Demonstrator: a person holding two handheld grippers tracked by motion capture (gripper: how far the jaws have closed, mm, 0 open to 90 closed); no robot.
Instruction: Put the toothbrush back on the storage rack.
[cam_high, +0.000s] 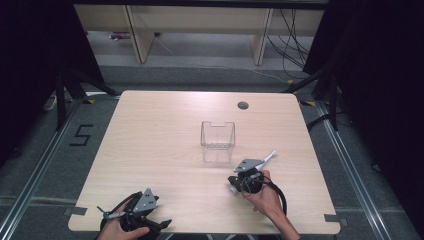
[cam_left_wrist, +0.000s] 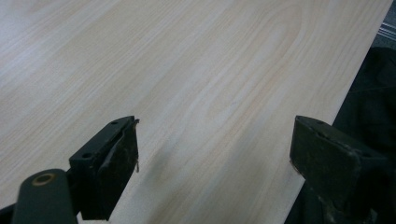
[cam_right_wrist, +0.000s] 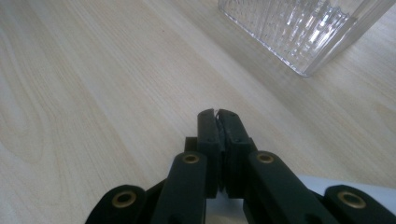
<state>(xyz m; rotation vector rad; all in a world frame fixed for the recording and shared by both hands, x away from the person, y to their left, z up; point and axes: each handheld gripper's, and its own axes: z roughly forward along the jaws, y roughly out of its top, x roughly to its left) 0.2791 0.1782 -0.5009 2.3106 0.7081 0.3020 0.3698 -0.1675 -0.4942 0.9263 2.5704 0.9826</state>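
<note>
clear ribbed plastic box — square, glossy — near pinched black right tongs

Two handheld grippers, left gripper and right gripper, black jaws with brass rivets, grey three-cornered top plates, looping black cables, bare forearms
</note>
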